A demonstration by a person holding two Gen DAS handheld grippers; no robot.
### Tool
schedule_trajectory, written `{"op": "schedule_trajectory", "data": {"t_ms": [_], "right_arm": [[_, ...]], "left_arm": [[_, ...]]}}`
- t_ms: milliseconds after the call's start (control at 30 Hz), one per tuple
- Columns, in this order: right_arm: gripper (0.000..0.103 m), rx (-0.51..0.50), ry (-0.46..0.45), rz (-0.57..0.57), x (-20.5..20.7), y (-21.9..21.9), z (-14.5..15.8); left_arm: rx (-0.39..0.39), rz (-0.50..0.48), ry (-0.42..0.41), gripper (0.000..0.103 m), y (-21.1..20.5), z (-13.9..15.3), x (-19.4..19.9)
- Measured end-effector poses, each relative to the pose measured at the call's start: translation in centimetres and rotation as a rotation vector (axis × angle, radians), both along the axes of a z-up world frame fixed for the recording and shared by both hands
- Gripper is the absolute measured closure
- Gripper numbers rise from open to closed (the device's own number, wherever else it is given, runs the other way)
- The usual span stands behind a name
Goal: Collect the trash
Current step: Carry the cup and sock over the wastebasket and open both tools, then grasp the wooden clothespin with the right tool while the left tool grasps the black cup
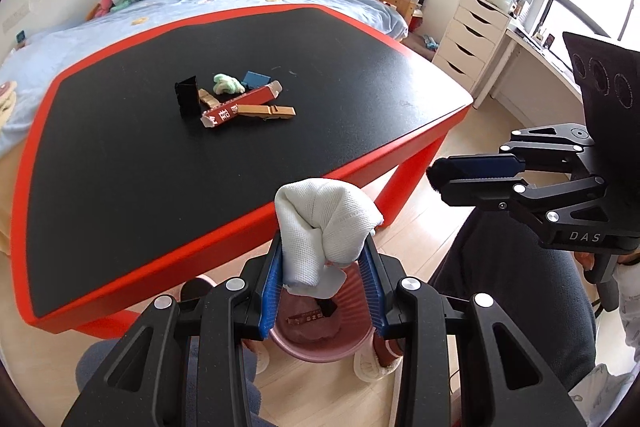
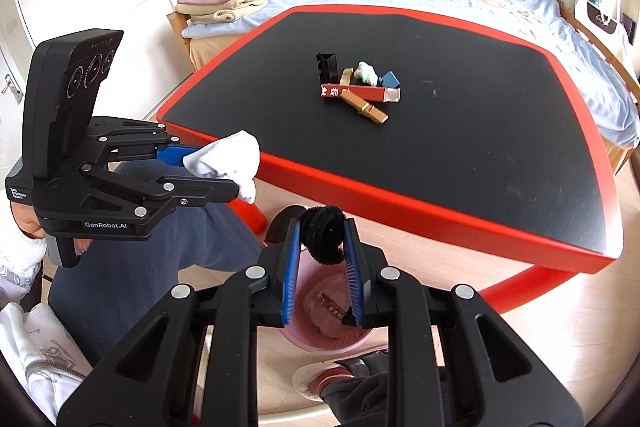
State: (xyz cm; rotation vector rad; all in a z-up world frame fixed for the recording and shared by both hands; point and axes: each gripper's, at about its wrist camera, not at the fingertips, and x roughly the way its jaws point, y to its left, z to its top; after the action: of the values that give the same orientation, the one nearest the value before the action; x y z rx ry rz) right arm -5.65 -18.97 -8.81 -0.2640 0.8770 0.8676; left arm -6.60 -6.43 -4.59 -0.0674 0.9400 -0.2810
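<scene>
Left tongs (image 1: 326, 259) clenched on a crumpled white cloth wad (image 1: 326, 227), bulging up past the fingertips, a loose tail drooping down between the pads; long axis roughly upright. Right tongs (image 2: 322, 239) clenched on a fuzzy black ring (image 2: 323, 237), gripped by its sides, opening turned toward the camera. Both tongs over the floor, off the near edge of the surface (image 1: 120, 147).

Directly below and beyond both tongs: pink bin (image 1: 316, 343), on the floor beside the red leg, between slippered feet. Inside: a pink liner or crumpled pink material, a small red printed wrapper (image 2: 332, 305) lying slantwise, and a small dark scrap (image 1: 328, 307).

Farther ahead, mid-surface, well apart from both tongs: a tight cluster of trash. Red printed carton (image 1: 240, 105), long axis running left-near to right-far in the left wrist view, both ends open. Wooden clothespin (image 1: 266, 111) across its near side, touching it. Black open box (image 1: 187, 95) upright at the left end. Pale green lump (image 1: 227, 83) and small blue box (image 1: 256, 79) just behind the carton. A second wooden piece (image 1: 208, 98) between black box and carton
</scene>
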Motion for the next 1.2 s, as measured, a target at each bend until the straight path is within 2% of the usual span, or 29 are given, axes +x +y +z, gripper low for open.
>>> {"op": "schedule_trajectory", "data": {"t_ms": [367, 433, 500, 533, 567, 600, 633, 667, 833, 1200], "right_arm": [[0.082, 0.002, 0.025, 0.012, -0.6, -0.2, -0.4], [0.081, 0.005, 0.030, 0.014, -0.6, -0.2, -0.4], [0.079, 0.000, 0.036, 0.019, -0.5, -0.1, -0.5], [0.070, -0.007, 0.035, 0.020, -0.5, -0.1, -0.5], [0.049, -0.015, 0.032, 0.018, -0.4, -0.1, -0.6], [0.037, -0.018, 0.028, 0.012, -0.4, -0.2, -0.6], [0.023, -0.017, 0.025, 0.004, -0.3, -0.3, -0.7], [0.016, -0.012, 0.026, -0.004, -0.2, -0.5, -0.7], [0.008, -0.021, 0.044, -0.018, 0.1, -0.5, -1.1], [0.005, -0.019, 0.060, -0.020, 0.1, -0.5, -1.5]], "left_arm": [[-0.001, -0.013, 0.012, 0.068, -0.8, 0.1, -0.6], [-0.005, -0.016, 0.017, 0.066, -0.8, 0.1, -0.5], [-0.012, -0.021, 0.025, 0.058, -0.8, 0.0, -0.5], [-0.012, -0.020, 0.030, 0.054, -0.8, -0.1, -0.5], [-0.016, -0.017, 0.033, 0.044, -0.7, -0.2, -0.4], [-0.016, -0.009, 0.031, 0.029, -0.5, -0.2, -0.3], [-0.018, 0.001, 0.025, 0.022, -0.4, -0.2, -0.3], [-0.024, 0.015, 0.019, 0.016, -0.1, -0.2, -0.3], [-0.031, 0.055, 0.016, 0.008, 0.6, -0.1, -0.1], [-0.019, 0.094, 0.031, 0.008, 1.4, -0.2, -0.1]]}}
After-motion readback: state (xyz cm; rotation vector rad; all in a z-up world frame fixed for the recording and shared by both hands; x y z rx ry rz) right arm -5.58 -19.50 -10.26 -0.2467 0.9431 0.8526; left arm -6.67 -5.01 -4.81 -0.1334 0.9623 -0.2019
